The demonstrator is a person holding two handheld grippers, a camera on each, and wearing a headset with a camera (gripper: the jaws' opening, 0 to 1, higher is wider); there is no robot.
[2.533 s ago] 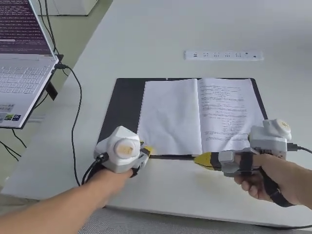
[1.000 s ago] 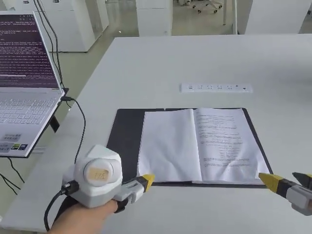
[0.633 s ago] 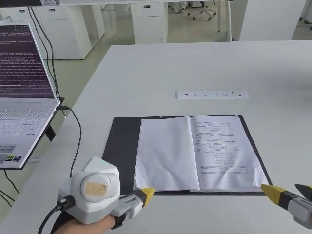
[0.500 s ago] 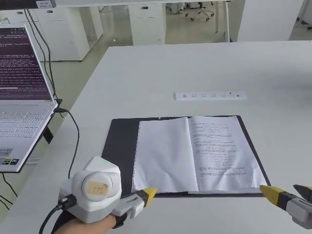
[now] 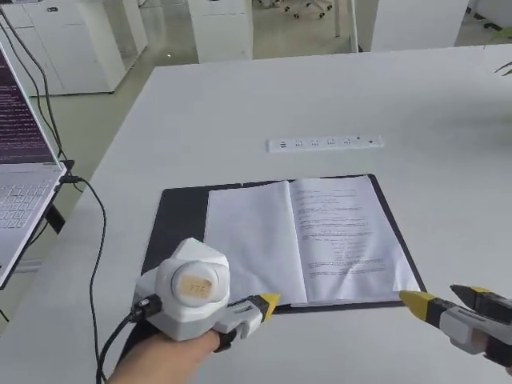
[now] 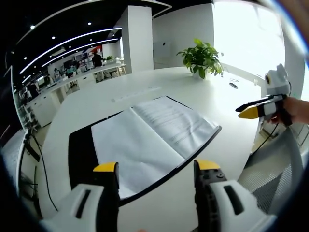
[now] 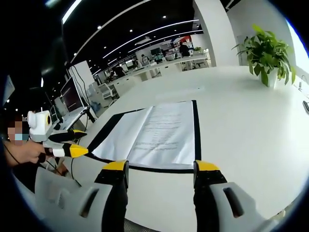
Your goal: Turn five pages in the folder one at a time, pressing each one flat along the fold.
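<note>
Lower left, my white, yellow-tipped left gripper (image 5: pixel 264 306) hangs open beside the black paper-filled folder (image 5: pixel 180 228), spread flat mid-frame. Lower right, my matching right gripper (image 5: pixel 444 298) gapes near the page corner; I might pinch several sheets together.

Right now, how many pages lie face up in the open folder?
2 in the folder: a blank page on the left, a printed page on the right. More may lie hidden beneath.
</note>
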